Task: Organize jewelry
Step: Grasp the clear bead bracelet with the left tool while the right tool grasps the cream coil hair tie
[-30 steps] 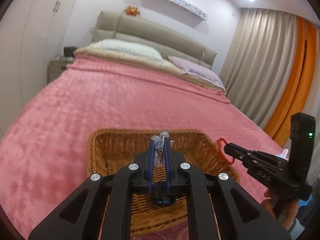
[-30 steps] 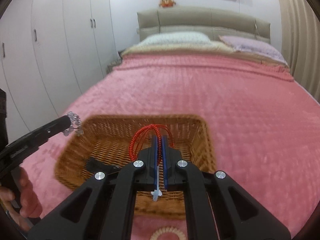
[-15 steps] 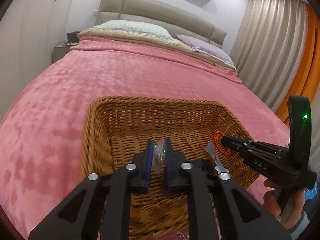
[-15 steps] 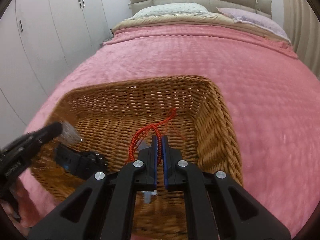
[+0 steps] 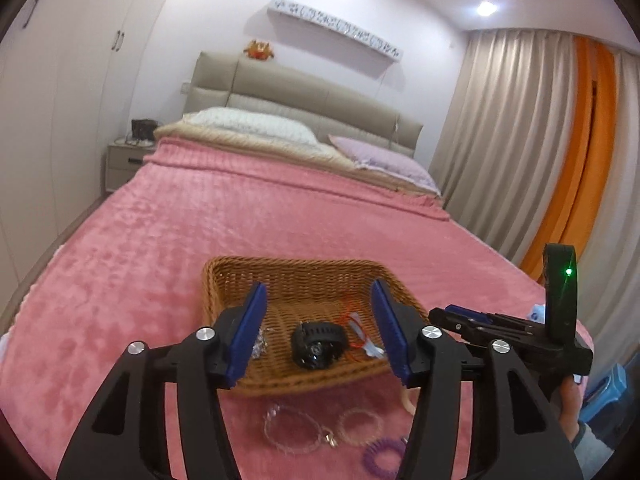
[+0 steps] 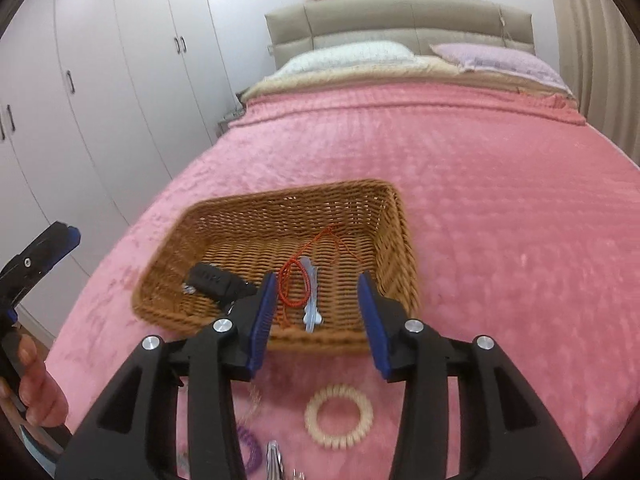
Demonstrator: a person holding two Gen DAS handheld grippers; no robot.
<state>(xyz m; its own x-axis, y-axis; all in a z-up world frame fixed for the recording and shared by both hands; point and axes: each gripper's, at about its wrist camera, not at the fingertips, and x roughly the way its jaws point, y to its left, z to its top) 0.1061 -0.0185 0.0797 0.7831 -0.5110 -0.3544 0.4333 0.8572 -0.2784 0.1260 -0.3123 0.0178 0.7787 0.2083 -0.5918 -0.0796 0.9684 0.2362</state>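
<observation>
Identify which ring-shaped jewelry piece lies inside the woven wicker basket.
The red cord bracelet; the cream spiral ring and purple coil lie on the pink blanket outside.

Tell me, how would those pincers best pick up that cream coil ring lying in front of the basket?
Pinch the cream ring across one side of its band, coming from above: it lies flat on the blanket, so one finger can probably drop into its open middle and the other outside. The open right gripper looks nearest.
</observation>
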